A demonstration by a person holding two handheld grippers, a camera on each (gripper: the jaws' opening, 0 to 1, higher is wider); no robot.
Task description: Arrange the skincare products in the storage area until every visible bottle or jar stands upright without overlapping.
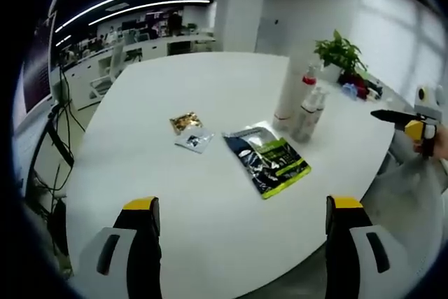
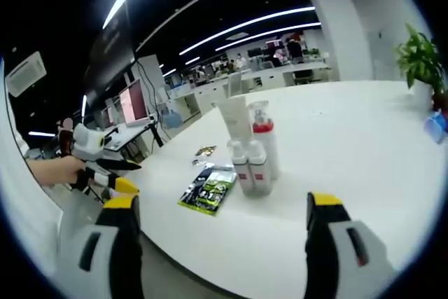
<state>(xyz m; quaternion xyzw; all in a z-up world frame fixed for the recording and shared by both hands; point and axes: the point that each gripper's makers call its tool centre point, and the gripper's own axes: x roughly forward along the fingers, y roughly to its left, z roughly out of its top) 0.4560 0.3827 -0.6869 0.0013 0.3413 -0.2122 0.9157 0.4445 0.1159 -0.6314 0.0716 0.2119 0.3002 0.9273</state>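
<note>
A cluster of skincare products stands upright on the white table: a tall white tube, a bottle with a red collar, and two small white bottles with red labels. A dark and green sachet lies flat nearby, with a silver sachet and a gold sachet beyond it. My left gripper is open above the table's near edge. My right gripper is open, short of the bottles. Each gripper appears in the other's view.
A potted plant and small colourful items sit at the table's far side. Cables hang at one end of the table. Office desks with monitors stand in the background.
</note>
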